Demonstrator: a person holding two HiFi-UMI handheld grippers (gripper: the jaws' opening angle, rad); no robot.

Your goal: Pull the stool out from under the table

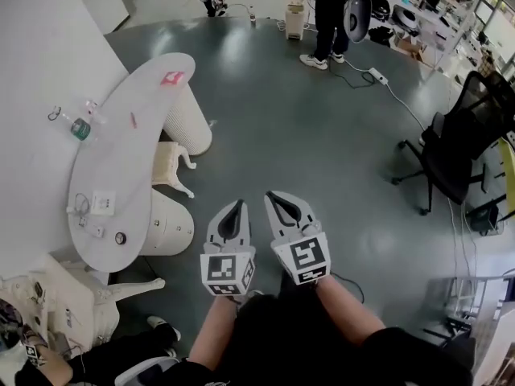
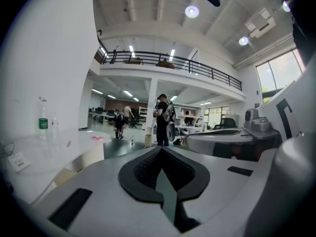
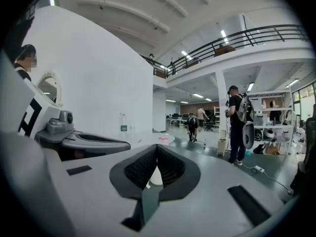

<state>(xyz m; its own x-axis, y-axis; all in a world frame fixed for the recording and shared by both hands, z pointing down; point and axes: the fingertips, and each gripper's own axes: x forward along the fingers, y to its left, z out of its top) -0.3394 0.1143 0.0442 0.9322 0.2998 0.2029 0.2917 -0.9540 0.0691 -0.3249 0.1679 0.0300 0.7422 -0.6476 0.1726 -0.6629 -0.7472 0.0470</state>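
Left hand-held gripper [image 1: 237,205] and right hand-held gripper [image 1: 274,196] both pressed together, empty, stool [image 1: 171,166] seemingly tucked under white table [image 1: 121,161]

Stool [image 1: 170,166]: one, cream-coloured, small, with curved legs. Upright on the grey floor [image 1: 306,127], tucked partly beneath the table's edge in the gap between the two bases; seat mostly covered by the top, two legs projecting outward.

Table [image 1: 121,147]: one, white, long narrow top with rounded ends and a gentle curve, set along the white wall [image 1: 40,71]. Carried on two ribbed, drum-shaped white bases, far [image 1: 191,119] and near [image 1: 170,225].
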